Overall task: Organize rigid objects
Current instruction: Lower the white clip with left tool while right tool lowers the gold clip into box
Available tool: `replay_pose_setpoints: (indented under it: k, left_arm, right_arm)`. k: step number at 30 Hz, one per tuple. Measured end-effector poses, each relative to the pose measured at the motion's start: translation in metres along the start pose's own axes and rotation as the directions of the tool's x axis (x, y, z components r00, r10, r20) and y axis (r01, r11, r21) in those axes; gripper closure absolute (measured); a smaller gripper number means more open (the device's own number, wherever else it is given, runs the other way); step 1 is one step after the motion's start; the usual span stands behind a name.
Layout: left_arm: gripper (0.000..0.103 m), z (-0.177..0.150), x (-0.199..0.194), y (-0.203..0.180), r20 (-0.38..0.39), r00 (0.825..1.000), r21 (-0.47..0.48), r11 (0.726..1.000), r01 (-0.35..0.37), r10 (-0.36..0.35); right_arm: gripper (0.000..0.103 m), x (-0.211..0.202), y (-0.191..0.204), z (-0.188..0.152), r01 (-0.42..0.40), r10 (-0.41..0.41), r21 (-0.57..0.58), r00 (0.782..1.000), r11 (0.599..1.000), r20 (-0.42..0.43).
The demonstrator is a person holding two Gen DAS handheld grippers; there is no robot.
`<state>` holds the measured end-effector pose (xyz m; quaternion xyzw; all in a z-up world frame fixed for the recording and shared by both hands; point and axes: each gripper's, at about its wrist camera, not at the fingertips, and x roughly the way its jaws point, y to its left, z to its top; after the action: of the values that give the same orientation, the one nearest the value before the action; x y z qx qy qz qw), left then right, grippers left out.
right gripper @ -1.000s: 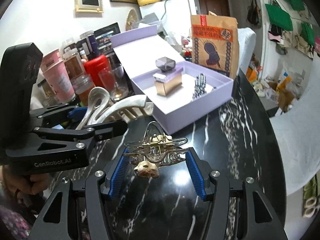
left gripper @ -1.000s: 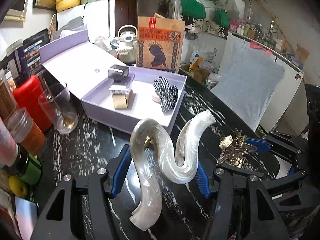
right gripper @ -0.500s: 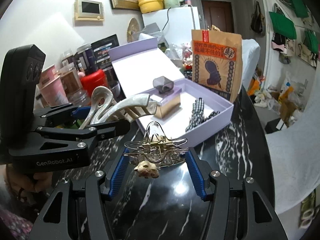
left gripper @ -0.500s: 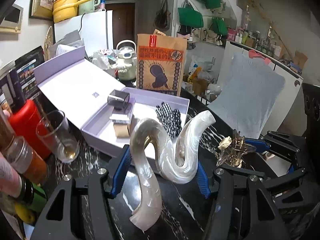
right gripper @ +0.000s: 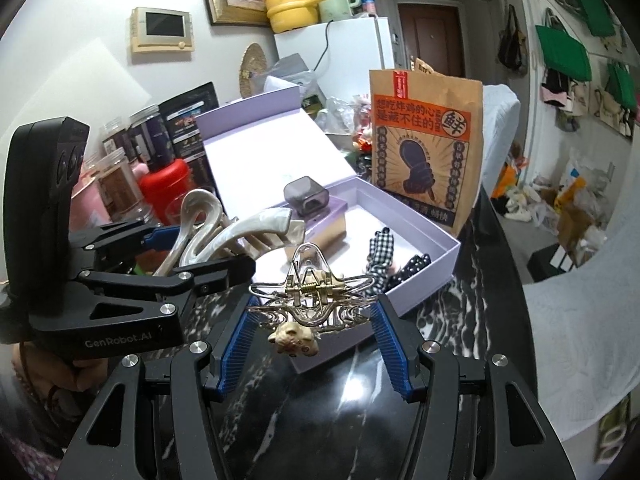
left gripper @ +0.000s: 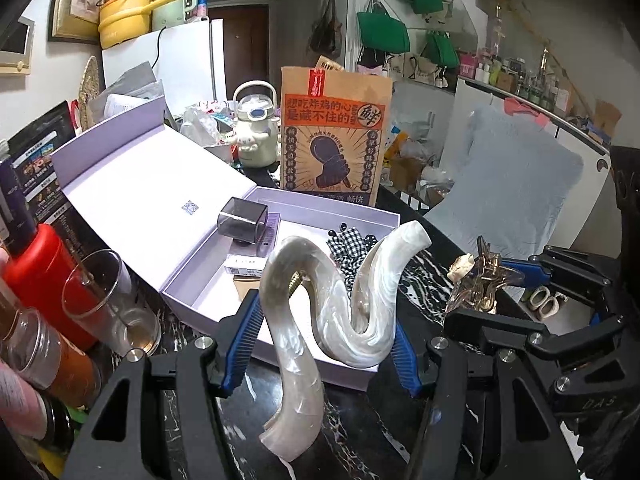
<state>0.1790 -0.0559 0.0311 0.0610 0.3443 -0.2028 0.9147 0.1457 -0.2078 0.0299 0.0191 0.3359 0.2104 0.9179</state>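
Observation:
My left gripper [left gripper: 320, 336] is shut on a large pearly white wavy hair claw [left gripper: 344, 304], held just above the near wall of the open lilac box [left gripper: 384, 216]. My right gripper [right gripper: 316, 336] is shut on a gold wire hair claw with a small cream charm [right gripper: 310, 300], also in the air at the box's near edge. In the right wrist view the left gripper [right gripper: 192, 252] and its white claw [right gripper: 224, 232] hang to the left. The gold claw [left gripper: 480, 280] shows at right in the left wrist view. Inside the box lie a perfume bottle with a smoky cap [left gripper: 244, 224] and a black-and-white gingham hair piece [right gripper: 380, 252].
A brown printed paper bag [left gripper: 334, 144] stands behind the box, whose lid [left gripper: 152, 184] leans open to the left. A drinking glass [left gripper: 108, 300], a red bottle [left gripper: 44, 276] and several jars crowd the left of the black marble table [right gripper: 460, 320]. A person's hand [right gripper: 52, 376] holds the left gripper.
Both grippers have moved forward toward the lilac box, each still holding its hair claw; the box now lies right under and behind the claws.

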Motion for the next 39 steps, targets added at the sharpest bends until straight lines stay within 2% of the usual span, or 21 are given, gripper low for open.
replay_pose_setpoints:
  k: [9,25,35,39]
  left_arm:
    - [0.044,0.002,0.031,0.01,-0.033,0.999,0.013,1.0,0.009,-0.009]
    - [0.044,0.014,0.065,0.023,0.011,0.998,-0.004,0.998,0.065,-0.065]
    - [0.044,0.017,0.076,0.013,0.046,0.997,0.079,0.995,0.059,-0.063]
    - [0.044,0.016,0.081,0.011,0.047,0.997,0.105,0.993,0.051,-0.056]
  right_arm:
    - [0.045,0.025,-0.014,0.004,0.009,-0.009,0.017,1.0,1.0,-0.02]
    - [0.045,0.063,-0.043,0.019,0.028,-0.027,0.029,0.999,0.999,-0.043]
    - [0.045,0.085,-0.059,0.02,0.044,-0.042,0.023,0.997,0.999,-0.069]
    - [0.045,0.091,-0.065,0.02,0.028,-0.025,0.031,0.997,0.999,-0.079]
